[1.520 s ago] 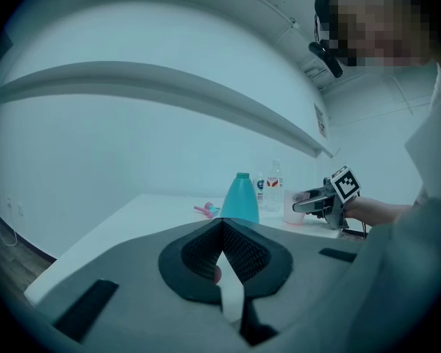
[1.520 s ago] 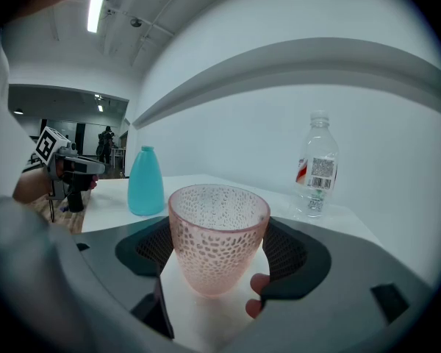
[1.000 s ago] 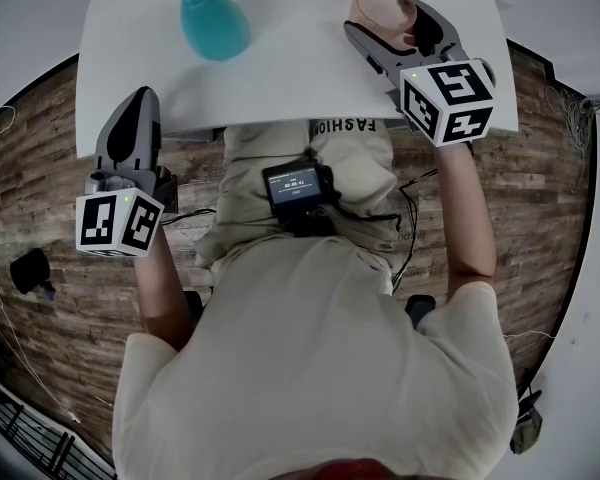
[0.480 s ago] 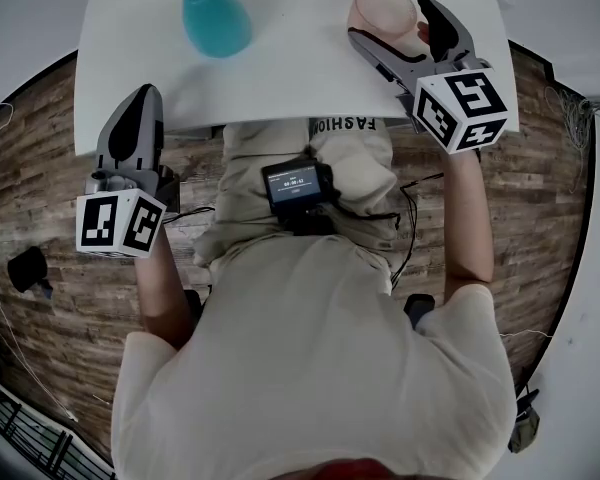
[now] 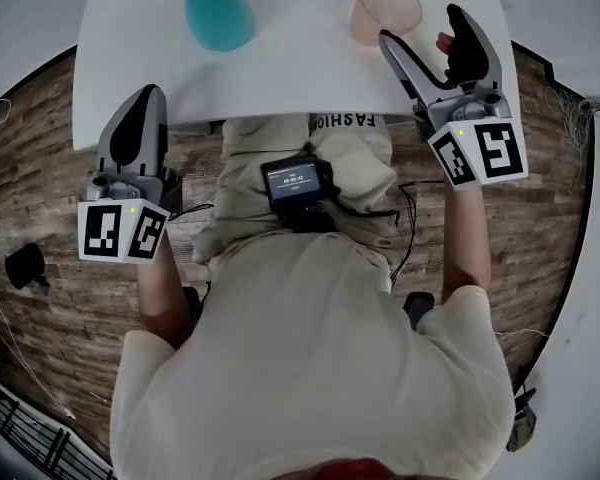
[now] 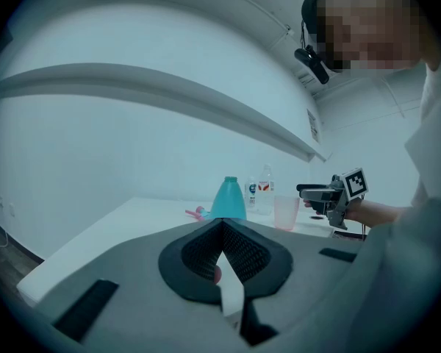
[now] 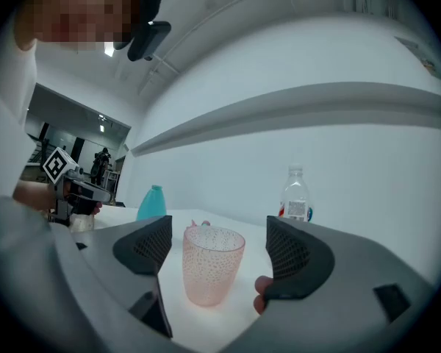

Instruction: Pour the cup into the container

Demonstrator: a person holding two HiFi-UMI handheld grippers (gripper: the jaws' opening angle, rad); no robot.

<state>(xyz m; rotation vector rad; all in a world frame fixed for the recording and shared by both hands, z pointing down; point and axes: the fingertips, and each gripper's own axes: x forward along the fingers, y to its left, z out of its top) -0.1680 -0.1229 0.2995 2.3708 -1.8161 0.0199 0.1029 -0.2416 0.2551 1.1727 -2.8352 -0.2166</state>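
Note:
The pink dotted translucent cup [image 5: 385,11] [image 7: 212,265] stands upright on the white table [image 5: 280,78], and I see nothing inside it. My right gripper [image 5: 425,30] [image 7: 220,244] is open just short of the cup, its jaws apart on either side and not touching it. The teal bottle-shaped container [image 5: 218,10] [image 7: 152,201] [image 6: 228,198] stands at the table's far left. My left gripper [image 5: 145,103] [image 6: 224,230] is shut on nothing, held at the table's near left edge. The left gripper view also shows the cup [image 6: 286,212].
A clear water bottle [image 7: 295,195] [image 6: 265,190] stands behind the cup. A small pink object [image 6: 195,213] lies beside the teal container. The table's near edge runs just in front of the person's lap, with wooden floor on both sides.
My right gripper has drawn back from around the pink cup toward the table's near right edge. The cup stays standing on the table. The left gripper has barely moved.

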